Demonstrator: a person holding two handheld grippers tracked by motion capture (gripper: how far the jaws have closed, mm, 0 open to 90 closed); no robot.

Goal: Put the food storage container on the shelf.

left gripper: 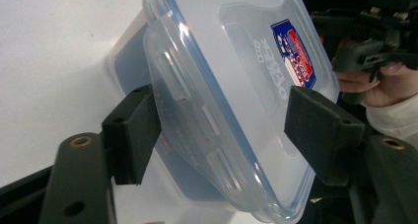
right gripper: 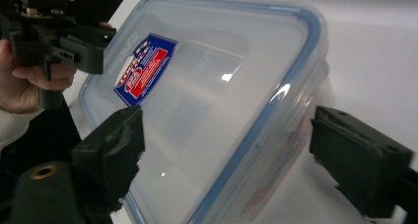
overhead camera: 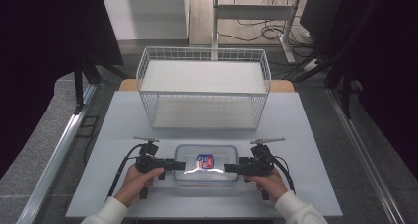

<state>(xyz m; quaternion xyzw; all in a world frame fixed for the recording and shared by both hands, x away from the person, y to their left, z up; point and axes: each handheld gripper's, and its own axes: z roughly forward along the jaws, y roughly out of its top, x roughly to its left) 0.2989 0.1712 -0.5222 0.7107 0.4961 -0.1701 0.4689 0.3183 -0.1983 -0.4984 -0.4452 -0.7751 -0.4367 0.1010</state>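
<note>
A clear rectangular plastic container with a blue-sealed lid (overhead camera: 206, 165) is lying crosswise on the white tabletop (overhead camera: 123, 120), its short ends sitting between the released left tongs (overhead camera: 178, 165) and right tongs (overhead camera: 230, 168).

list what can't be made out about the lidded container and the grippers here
- Container contents: high view, glare and frosted lid hide them.
- Sticker wording: both gripper views, too blurred to read.
- Left gripper and right gripper: jaws straddle the container ends; whether they touch it cannot be told.
</note>
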